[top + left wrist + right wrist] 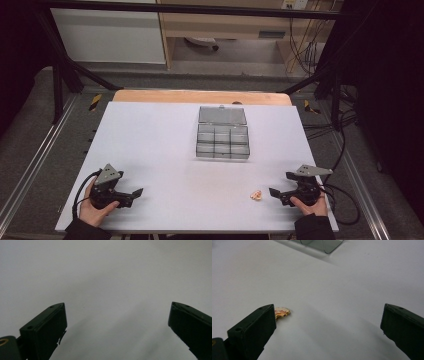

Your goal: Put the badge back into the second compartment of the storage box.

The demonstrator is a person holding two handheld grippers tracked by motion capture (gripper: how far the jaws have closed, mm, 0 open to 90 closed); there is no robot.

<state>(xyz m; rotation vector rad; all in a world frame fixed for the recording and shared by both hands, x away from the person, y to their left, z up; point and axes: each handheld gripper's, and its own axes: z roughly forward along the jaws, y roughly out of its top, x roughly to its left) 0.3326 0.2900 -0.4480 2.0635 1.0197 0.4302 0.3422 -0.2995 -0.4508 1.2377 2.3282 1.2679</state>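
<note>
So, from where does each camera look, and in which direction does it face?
High view: above the person's side, facing forward and down on the table; hands, left gripper and right gripper show.
Left gripper view: rides on the left gripper, facing bare table.
Right gripper view: rides on the right gripper; shares the small orange piece and clear box with the high view.

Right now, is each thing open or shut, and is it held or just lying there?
Clear box: lid open, standing on the table, compartments look empty.
Small orange piece: lying loose on the table, not held.
Left gripper: open, holding nothing.
Right gripper: open, holding nothing.
</note>
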